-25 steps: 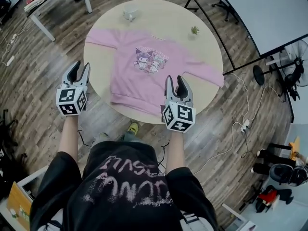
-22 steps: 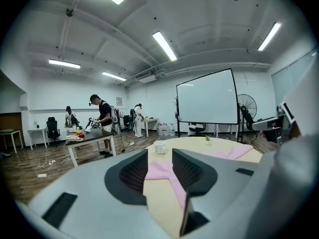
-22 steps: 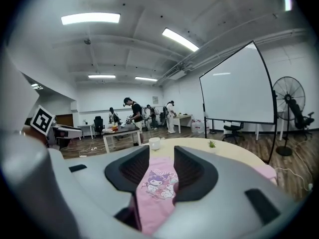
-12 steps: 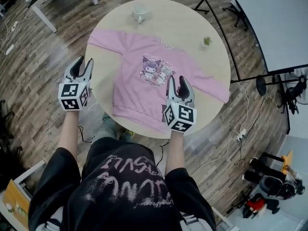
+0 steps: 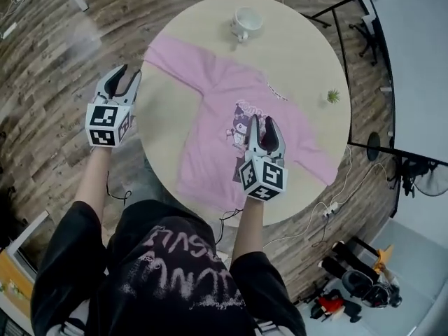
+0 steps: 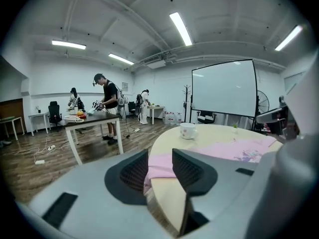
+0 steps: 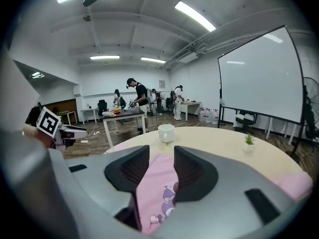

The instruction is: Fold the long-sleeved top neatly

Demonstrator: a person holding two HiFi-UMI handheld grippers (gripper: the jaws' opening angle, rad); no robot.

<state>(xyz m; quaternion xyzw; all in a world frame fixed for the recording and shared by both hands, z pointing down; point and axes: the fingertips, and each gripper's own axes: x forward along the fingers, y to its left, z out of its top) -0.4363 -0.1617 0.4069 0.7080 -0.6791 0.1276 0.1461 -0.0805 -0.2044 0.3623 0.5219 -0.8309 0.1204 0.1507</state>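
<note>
A: Where does the pink long-sleeved top [image 5: 220, 117] lie?

B: Spread flat on the round table [image 5: 308, 54], front up, with a cartoon print on the chest. One sleeve runs out toward the table's left rim. The other reaches the right rim. The hem lies along the edge nearest the person.

A: And the left gripper [image 5: 129, 73]?

B: It hangs off the table's left side, above the wooden floor [image 5: 49, 68], near that left sleeve but apart from it. Its jaws stand apart with nothing clamped. Its own view shows only the sleeve end and the table rim through the gap.

A: The right gripper [image 5: 262, 120]?

B: It is over the body of the top, just beside the print on the near side. Its jaws are also spread and hold no cloth. Pink fabric and part of the print show between them in the right gripper view. Whether the tips touch the cloth cannot be told.

A: What else is on the table?

B: A white mug [image 5: 246, 21] stands past the collar at the far side, clear of the top. A small potted plant [image 5: 333, 96] stands near the right rim, just beyond the right shoulder.

A: And the room?

B: A large projection screen [image 7: 259, 78] stands to the right, and several people stand around a dark table [image 7: 123, 114] farther back.
</note>
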